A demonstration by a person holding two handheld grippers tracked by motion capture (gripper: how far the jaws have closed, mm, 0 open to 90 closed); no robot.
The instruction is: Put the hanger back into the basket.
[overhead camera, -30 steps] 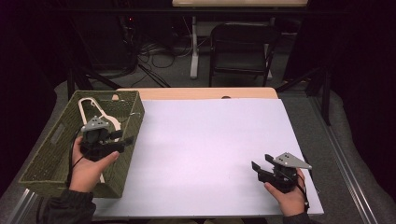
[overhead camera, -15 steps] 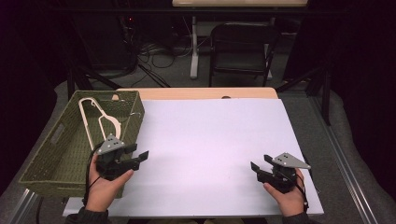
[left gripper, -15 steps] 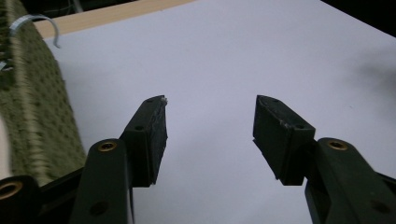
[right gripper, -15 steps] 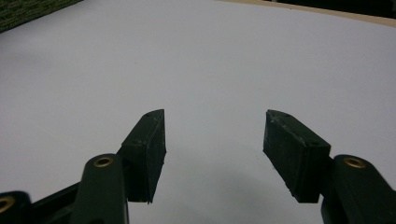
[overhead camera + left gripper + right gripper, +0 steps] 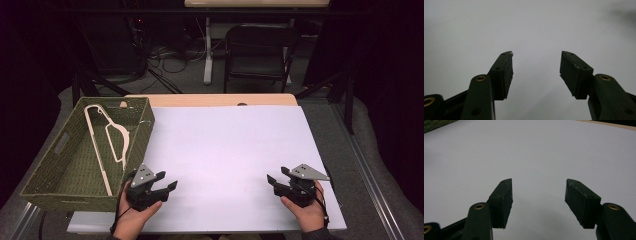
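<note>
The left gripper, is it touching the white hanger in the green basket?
Apart. In the high view the left gripper sits over the white sheet, outside the green basket, while the white hanger lies inside it.

A lab or studio set up for recording

The table [image 5: 240,100] was covered with a white sheet [image 5: 230,150] and stood in a dark room hung with black curtains [image 5: 385,60]; cables [image 5: 165,52] trailed on the floor beside stand legs [image 5: 207,55] and a folding chair [image 5: 260,55].
</note>
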